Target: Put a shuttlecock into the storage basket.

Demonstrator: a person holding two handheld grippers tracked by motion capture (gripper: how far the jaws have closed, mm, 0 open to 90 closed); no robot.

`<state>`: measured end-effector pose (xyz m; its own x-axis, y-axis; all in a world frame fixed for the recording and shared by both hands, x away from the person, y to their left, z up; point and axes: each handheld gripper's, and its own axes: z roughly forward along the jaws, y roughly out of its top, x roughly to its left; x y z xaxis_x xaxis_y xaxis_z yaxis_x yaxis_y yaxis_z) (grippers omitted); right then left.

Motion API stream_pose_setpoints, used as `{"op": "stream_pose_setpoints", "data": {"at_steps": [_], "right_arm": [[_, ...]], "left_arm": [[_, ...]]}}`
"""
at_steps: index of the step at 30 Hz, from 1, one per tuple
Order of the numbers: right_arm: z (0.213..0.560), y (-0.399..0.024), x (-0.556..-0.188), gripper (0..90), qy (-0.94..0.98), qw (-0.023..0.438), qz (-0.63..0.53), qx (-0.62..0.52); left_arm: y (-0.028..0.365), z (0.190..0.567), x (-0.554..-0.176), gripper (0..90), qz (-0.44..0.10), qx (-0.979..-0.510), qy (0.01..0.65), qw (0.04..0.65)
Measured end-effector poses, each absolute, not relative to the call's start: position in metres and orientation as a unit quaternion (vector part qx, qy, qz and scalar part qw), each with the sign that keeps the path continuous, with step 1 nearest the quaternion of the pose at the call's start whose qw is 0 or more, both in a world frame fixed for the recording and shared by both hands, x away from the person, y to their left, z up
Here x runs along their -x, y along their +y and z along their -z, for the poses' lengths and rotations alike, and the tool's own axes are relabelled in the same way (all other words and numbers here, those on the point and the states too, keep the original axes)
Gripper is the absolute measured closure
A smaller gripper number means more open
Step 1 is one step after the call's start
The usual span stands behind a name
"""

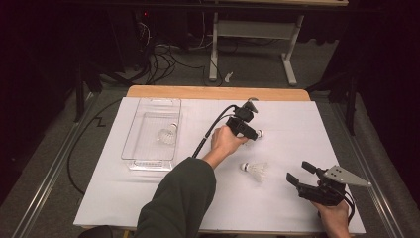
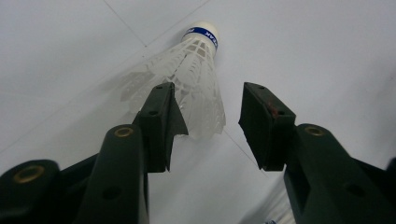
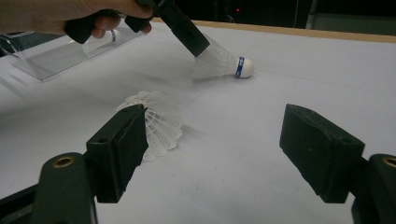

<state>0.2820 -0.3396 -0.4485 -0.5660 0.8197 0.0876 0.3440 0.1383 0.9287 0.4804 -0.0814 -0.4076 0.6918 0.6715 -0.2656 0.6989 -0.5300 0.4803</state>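
The bench (image 1: 148, 198) is covered by a white sheet, with a dark floor, cables and another table's legs beyond its far edge. Well to the left of the left tongs (image 1: 251, 135) sits a clear tray (image 1: 130, 148) with one shuttlecock (image 1: 167, 134) in it. The left tongs straddle the far shuttlecock (image 2: 196, 79) lying on the sheet — jaws partly closed around its skirt, one pad at the feathers, the other apart, so not yet clenched. The risk, I judge: closing on the flimsy skirt could crush it or squirt the shuttle sideways. The right tongs (image 1: 300, 174) hang released; a second shuttlecock (image 3: 156, 121) lies just ahead of them — untouched.
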Motion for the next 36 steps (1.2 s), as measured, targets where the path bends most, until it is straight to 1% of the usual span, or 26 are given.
{"op": "stream_pose_setpoints", "data": {"at_steps": [5, 18, 23, 31, 36], "right_arm": [[0.449, -0.340, -0.282, 23.8, 0.719, 0.230, -0.517, -0.405], [0.449, -0.339, -0.282, 23.8, 0.719, 0.230, -0.515, -0.405], [0.449, -0.339, -0.282, 23.8, 0.720, 0.230, -0.515, -0.404], [0.449, -0.339, -0.282, 23.8, 0.721, 0.231, -0.515, -0.401], [0.449, -0.339, -0.282, 23.8, 0.722, 0.231, -0.514, -0.401]], "left_arm": [[-0.083, 0.412, -0.482, 59.9, 0.033, -0.874, 0.393, 0.283], [-0.086, 0.417, -0.483, 69.8, 0.036, -0.878, 0.389, 0.277], [-0.086, 0.418, -0.483, 75.4, 0.038, -0.879, 0.387, 0.276], [-0.086, 0.419, -0.482, 88.0, 0.031, -0.885, 0.376, 0.272], [-0.085, 0.419, -0.482, 89.7, 0.028, -0.887, 0.373, 0.271]]}}
